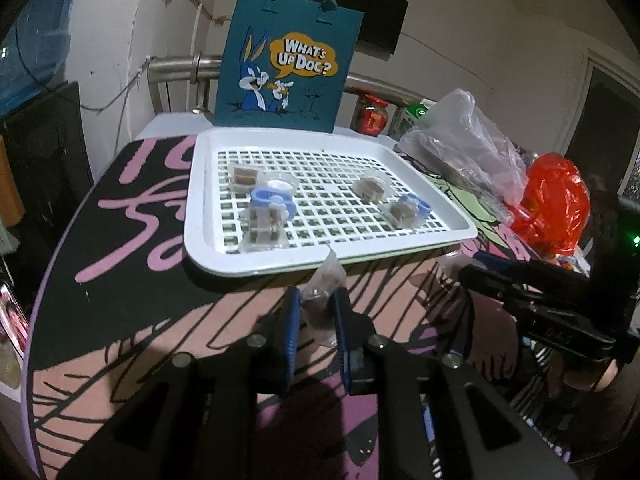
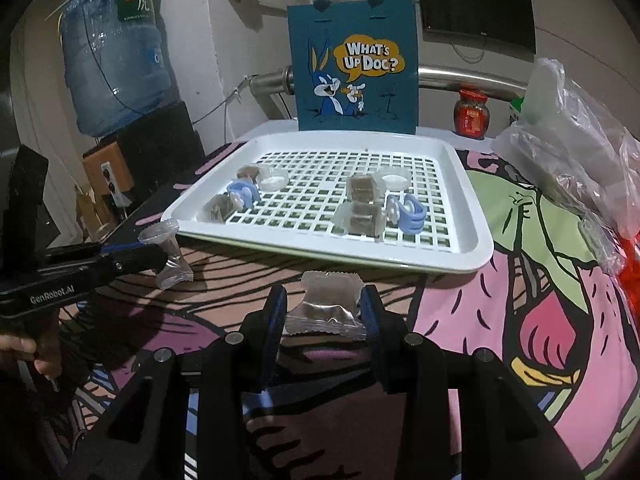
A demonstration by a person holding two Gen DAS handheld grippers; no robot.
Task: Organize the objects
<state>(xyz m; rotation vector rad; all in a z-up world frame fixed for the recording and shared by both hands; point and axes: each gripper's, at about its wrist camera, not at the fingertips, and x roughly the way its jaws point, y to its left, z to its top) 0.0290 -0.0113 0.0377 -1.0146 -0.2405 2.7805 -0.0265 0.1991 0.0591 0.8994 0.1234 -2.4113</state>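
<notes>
My left gripper is shut on a clear-wrapped brown snack packet, held just short of the near rim of the white slotted tray. My right gripper is shut on a second clear-wrapped brown packet, also in front of the tray. In the right wrist view the left gripper shows at the left with its packet. On the tray lie several wrapped brown packets, two blue plastic pieces and small clear cups.
A teal cartoon tote bag stands behind the tray, with a red jar to its right. Clear plastic bags and a red bag crowd the table's right side. A water bottle stands beyond the rounded left edge.
</notes>
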